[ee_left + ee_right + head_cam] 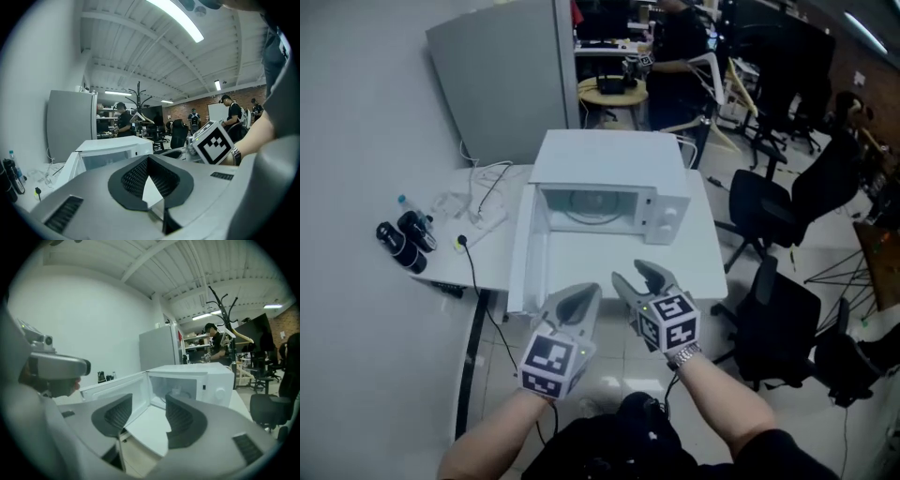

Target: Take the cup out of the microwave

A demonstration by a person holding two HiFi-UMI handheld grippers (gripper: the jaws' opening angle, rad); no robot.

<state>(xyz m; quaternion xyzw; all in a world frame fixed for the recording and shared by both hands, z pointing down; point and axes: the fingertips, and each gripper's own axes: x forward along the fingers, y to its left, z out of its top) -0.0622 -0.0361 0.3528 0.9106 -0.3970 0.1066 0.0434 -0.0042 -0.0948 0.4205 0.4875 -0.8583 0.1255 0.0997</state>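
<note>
The microwave (609, 159) is set on the table (614, 261), and its door (528, 255) is already opened. A small pale thing is seen inside; it is likely the cup (180, 391), not yet taken out. The left gripper's (581, 298) jaws are pressed together on nothing. The right gripper's (636, 277) jaws are held partly apart, with nothing between. Both are kept well back from the microwave. 2 steps are left: the cup must be gripped and lifted out.
</note>
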